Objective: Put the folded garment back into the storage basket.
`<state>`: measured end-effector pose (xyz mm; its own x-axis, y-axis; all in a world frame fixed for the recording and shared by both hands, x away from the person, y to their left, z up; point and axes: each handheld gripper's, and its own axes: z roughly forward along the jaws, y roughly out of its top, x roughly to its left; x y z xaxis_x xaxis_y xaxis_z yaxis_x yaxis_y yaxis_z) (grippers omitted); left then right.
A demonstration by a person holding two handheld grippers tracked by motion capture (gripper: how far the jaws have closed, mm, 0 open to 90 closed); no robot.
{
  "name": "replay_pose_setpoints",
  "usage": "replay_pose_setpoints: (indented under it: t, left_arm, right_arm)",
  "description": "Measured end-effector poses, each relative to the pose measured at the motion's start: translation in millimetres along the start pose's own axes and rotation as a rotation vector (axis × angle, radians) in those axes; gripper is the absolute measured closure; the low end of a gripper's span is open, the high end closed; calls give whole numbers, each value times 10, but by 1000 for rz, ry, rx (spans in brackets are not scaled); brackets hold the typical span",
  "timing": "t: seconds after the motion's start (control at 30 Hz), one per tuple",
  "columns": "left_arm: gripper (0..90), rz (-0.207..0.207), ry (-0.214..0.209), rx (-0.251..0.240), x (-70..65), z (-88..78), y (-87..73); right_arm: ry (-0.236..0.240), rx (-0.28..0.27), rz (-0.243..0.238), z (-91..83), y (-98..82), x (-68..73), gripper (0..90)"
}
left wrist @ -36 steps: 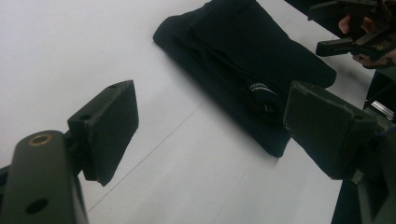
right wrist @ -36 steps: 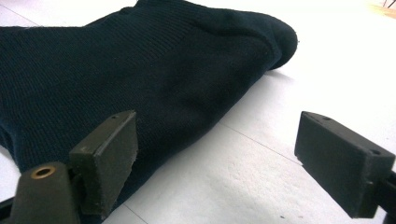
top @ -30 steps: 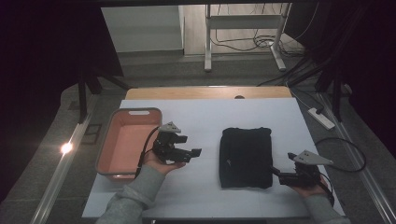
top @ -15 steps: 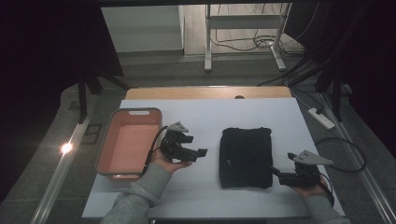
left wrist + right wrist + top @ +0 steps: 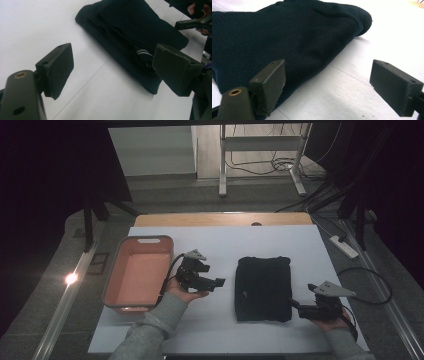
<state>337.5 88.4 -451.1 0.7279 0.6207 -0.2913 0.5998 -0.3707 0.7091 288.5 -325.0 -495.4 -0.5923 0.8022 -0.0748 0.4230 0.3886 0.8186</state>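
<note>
A folded black knitted garment lies flat on the white table, right of centre. My left gripper hovers between the pink tray and the garment, pointing right at the garment's left edge, jaws open with nothing between them. In the left gripper view the garment lies ahead of the open left gripper. My right gripper rests at the garment's near right corner, pointing left, jaws open. In the right gripper view the right gripper stands open beside the garment's edge, one jaw close to the cloth.
A pink rectangular tray sits empty at the table's left. A power strip and cables lie off the right edge. A white desk frame stands beyond the table. Bare white tabletop spreads near the front.
My left gripper has moved right, away from the tray and toward the garment. The right gripper has stayed put.
</note>
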Motion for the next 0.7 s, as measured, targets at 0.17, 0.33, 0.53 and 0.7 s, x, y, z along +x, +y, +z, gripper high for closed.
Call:
replay_pose_setpoints:
  t: [0.17, 0.33, 0.53, 0.7]
  left_arm:
    - [172, -2, 6, 3, 18, 31, 11]
    - [172, 4, 9, 13, 23, 75, 35]
    - [172, 3, 8, 30, 33, 151, 73]
    - [171, -6, 13, 40, 60, 227, 111]
  right_arm:
    - [1, 1, 0, 5, 0, 1, 144]
    - [0, 4, -2, 11, -1, 0, 144]
    - [0, 5, -2, 11, -1, 0, 144]
    - [1, 5, -2, 12, -2, 0, 144]
